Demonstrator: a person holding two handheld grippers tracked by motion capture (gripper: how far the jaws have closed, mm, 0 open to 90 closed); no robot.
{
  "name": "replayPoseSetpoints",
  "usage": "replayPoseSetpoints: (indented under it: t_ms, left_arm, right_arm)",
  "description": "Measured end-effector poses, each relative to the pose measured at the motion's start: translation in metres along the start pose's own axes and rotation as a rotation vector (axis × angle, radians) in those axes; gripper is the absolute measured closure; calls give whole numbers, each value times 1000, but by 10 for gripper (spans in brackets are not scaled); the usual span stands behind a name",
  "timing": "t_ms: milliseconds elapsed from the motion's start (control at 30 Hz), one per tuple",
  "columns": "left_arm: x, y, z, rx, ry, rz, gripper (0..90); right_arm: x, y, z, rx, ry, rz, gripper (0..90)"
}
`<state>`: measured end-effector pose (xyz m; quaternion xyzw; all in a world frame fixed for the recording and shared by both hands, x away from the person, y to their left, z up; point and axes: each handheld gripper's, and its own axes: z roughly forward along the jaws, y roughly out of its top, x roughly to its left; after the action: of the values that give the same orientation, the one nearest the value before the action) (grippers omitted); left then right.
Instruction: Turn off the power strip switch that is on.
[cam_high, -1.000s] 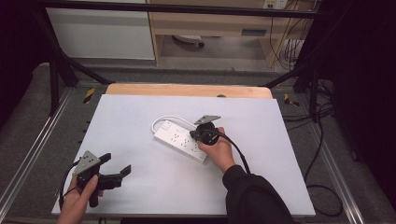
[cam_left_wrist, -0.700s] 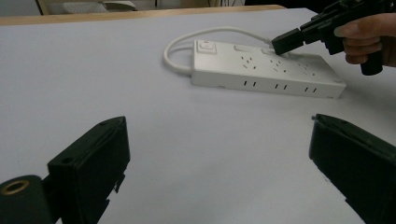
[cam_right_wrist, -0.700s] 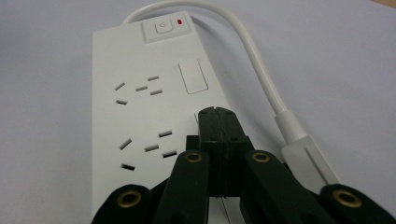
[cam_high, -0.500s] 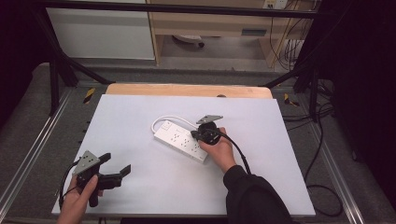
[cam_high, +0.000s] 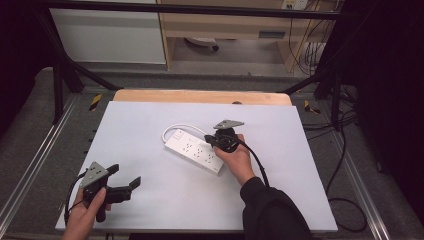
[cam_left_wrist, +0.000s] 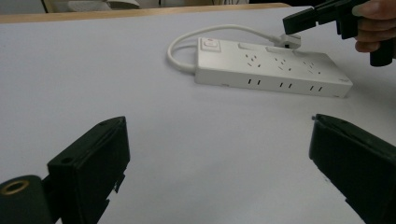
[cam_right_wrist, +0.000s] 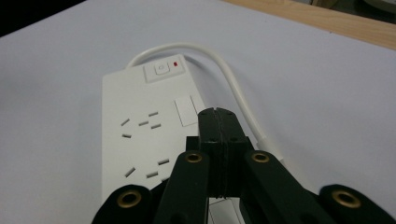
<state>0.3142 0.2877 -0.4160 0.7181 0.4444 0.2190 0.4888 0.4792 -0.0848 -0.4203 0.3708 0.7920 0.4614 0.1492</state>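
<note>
Nothing has shifted: the right tool, clenched empty, still hovers over the power strip mid-frame; left tool (released) idles lower left.

Readable text: none is showing on any surface.
Power strip switch: is carrying a small round symbol, too small to read, beside a red indicator mark.
Power strip sockets: are bearing no legible lettering or ratings.

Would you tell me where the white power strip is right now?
In the high view, the power strip lies mid-table on the white sheet, under the right gripper.
</note>
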Motion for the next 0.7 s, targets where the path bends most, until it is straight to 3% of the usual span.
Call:
replayPoseSetpoints:
  t_ms: [167,400,700]
  left_arm:
    - [2,-1,1,-1,-5,-20,52]
    - [2,-1,4,7,-6,-12,52]
    - [3,-4,5,21,3,-30,52]
  right_arm:
    - [-1,4,-8,-46,0,6,900]
    - [0,9,-19,-97,-4,-8,900]
    - [3,12,-31,-121,10,-25,900]
